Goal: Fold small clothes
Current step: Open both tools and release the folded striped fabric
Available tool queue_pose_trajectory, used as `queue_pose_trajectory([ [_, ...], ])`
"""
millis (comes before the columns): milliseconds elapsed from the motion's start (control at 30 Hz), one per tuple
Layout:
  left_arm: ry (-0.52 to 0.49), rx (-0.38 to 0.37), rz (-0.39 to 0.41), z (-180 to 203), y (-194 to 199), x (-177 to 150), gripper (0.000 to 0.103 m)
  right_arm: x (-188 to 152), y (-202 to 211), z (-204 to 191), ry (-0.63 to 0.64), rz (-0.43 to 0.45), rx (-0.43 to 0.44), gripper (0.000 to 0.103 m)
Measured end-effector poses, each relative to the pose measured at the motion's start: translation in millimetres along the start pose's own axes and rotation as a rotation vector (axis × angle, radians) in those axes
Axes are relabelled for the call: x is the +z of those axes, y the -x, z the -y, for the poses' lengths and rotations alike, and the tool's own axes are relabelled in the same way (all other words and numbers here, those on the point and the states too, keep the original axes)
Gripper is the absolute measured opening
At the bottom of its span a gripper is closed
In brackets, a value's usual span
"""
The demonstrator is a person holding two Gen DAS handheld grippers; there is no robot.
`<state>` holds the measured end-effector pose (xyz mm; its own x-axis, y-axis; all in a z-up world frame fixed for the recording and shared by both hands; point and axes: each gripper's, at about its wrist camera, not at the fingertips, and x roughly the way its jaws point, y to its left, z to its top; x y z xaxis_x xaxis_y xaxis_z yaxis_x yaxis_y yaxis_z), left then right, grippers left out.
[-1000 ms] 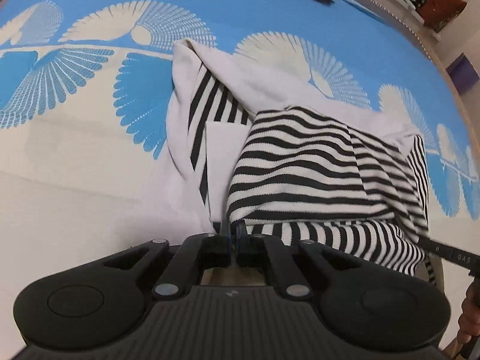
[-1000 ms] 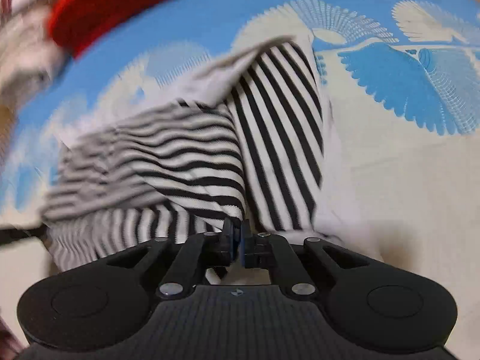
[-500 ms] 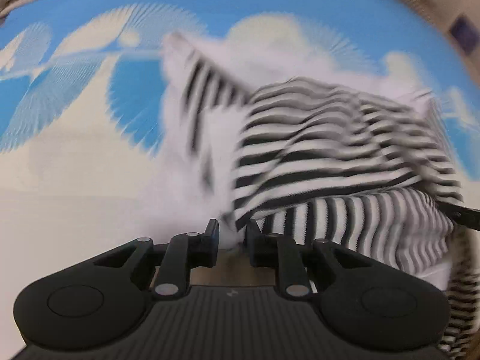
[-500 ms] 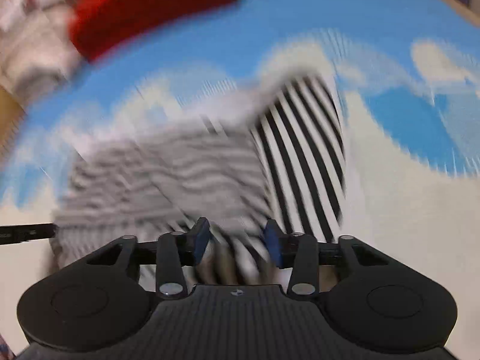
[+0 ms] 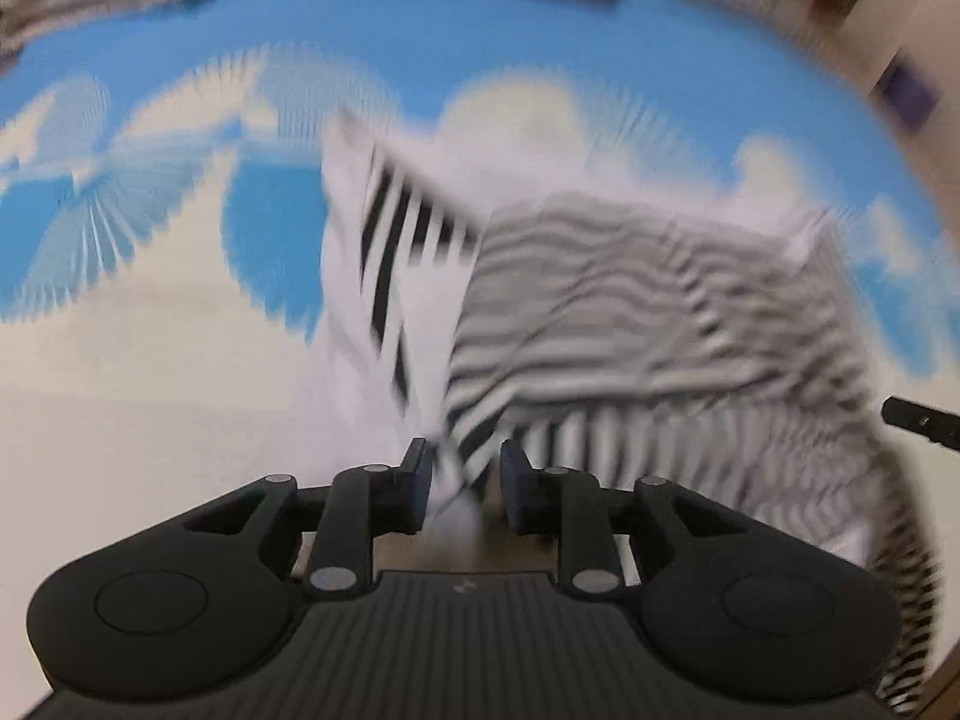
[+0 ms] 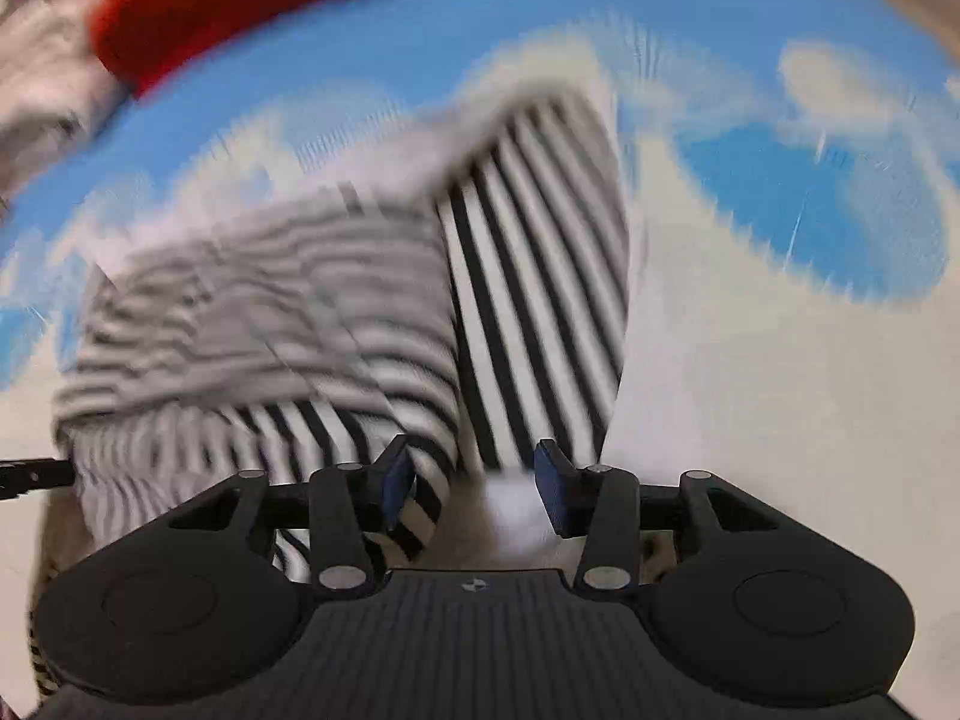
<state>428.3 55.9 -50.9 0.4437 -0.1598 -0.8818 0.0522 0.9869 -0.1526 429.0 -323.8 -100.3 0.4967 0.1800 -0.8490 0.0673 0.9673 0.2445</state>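
Striped garment (image 5: 630, 300) edge between spread fingers of left tool (image 5: 463, 483), right tool (image 6: 474, 480); neither gripping.

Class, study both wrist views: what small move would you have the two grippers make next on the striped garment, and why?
Probably draw both back clear of the cloth. The left gripper and right gripper both stand open, with the near edge of the striped garment lying loose between their fingers, unclamped. It already lies part-folded on the blue and cream cover, so a fresh grip point comes next.
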Motion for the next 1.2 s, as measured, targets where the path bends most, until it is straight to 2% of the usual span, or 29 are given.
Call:
queue_pose_trajectory([
  [100, 0.02, -0.026, 0.1, -11, 46, -12, 0.035, 0, 60, 13, -0.023, 0.18, 0.001, 0.046],
  [233, 0.025, -0.034, 0.134, -26, 96, -46, 0.035, -24, 120, 49, -0.157, 0.269, 0.034, 0.046],
  [333, 0.021, -0.041, 0.165, -39, 134, -88, 0.035, -62, 150, 62, -0.145, 0.265, 0.033, 0.046],
  [400, 0.056, -0.052, 0.167, -50, 150, -122, 0.035, -93, 160, 69, -0.132, 0.241, 0.01, 0.046],
  [500, 0.115, -0.046, 0.106, -62, 152, -163, 0.033, -133, 162, 78, -0.151, 0.213, -0.02, 0.046],
  [533, 0.126, -0.057, 0.11, -63, 155, -169, 0.033, -145, 161, 80, -0.158, 0.196, -0.033, 0.044],
  [567, 0.12, -0.074, 0.116, -62, 157, -177, 0.033, -155, 164, 80, -0.166, 0.183, -0.044, 0.043],
  [633, 0.089, -0.048, 0.111, -60, 155, -191, 0.033, -170, 166, 80, -0.171, 0.184, -0.044, 0.041],
  [700, 0.111, -0.037, 0.081, -66, 152, -207, 0.033, -181, 164, 80, -0.172, 0.172, -0.063, 0.041],
  [833, 0.162, -0.052, 0.035, -73, 153, -227, 0.033, -200, 165, 81, -0.215, 0.152, -0.067, 0.041],
  [967, 0.128, -0.084, 0.077, -76, 159, -239, 0.035, -211, 159, 78, -0.221, 0.122, -0.07, 0.042],
  [1033, 0.164, -0.123, 0.095, -83, 149, -247, 0.035, -213, 153, 75, -0.202, 0.101, -0.084, 0.042],
  [1100, 0.245, -0.12, 0.017, -89, 130, -247, 0.036, -212, 146, 75, -0.187, 0.084, -0.096, 0.044],
  [1133, 0.259, -0.141, 0.016, -88, 126, -244, 0.037, -211, 142, 75, -0.18, 0.073, -0.105, 0.045],
  [1167, 0.26, -0.169, 0.025, -86, 124, -240, 0.046, -211, 139, 75, -0.177, 0.066, -0.113, 0.045],
  [1200, 0.262, -0.169, 0.029, -85, 122, -237, 0.06, -211, 135, 75, -0.178, 0.058, -0.12, 0.047],
])
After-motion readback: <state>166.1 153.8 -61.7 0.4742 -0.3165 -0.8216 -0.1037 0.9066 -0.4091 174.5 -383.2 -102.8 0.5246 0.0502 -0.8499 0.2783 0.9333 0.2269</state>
